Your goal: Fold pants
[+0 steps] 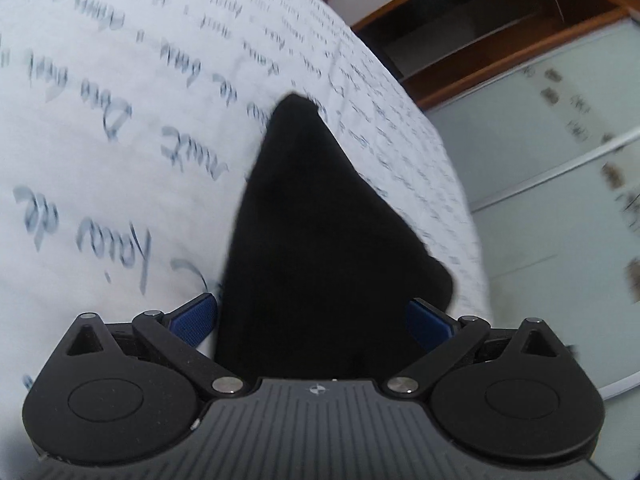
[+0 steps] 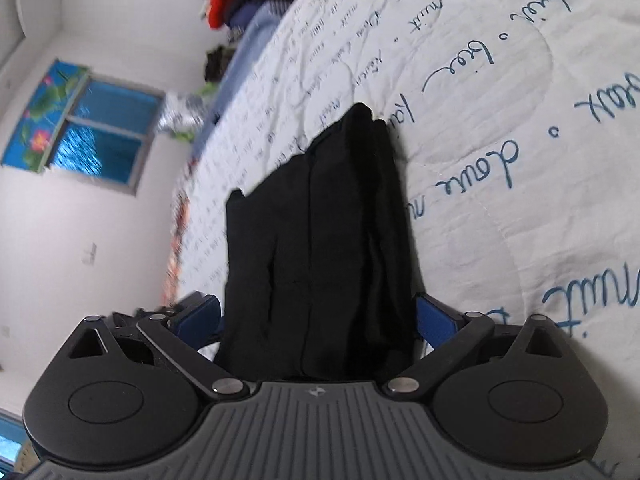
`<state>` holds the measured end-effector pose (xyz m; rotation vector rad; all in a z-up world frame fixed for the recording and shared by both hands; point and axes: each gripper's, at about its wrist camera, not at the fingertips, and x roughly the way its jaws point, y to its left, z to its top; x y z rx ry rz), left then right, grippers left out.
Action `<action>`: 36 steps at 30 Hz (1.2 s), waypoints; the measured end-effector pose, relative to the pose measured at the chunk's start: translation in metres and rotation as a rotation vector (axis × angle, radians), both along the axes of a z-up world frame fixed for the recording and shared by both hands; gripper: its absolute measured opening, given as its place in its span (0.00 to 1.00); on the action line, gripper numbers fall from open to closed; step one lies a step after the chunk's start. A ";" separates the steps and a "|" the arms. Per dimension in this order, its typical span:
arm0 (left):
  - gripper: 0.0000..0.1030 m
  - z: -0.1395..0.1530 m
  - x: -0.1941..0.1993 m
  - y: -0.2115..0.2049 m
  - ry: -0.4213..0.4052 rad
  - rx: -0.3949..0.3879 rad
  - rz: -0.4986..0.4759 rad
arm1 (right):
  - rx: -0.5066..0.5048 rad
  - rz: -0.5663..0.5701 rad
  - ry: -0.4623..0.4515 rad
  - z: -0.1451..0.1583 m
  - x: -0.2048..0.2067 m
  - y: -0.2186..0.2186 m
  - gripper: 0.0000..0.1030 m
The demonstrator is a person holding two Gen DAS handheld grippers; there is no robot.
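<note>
lifting evenly, the pants are held in the left tool and right tool, each clamped on cloth, above the bed.

- The black pants taper to a point toward 12 o'clock over the bed.
- In the right view, the pants show lengthwise folds.
</note>
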<state>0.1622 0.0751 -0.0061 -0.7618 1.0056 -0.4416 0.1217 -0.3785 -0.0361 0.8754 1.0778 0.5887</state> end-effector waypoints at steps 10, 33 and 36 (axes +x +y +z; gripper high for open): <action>0.17 0.007 -0.003 -0.029 -0.026 0.173 0.044 | -0.304 0.132 -0.110 0.021 0.004 0.049 0.25; 0.36 0.039 -0.058 -0.021 -0.175 0.308 0.136 | -0.149 -0.101 -0.063 0.021 -0.023 -0.036 0.51; 0.39 0.066 -0.050 -0.036 -0.284 0.312 0.068 | -0.217 -0.103 -0.184 0.050 -0.025 -0.031 0.52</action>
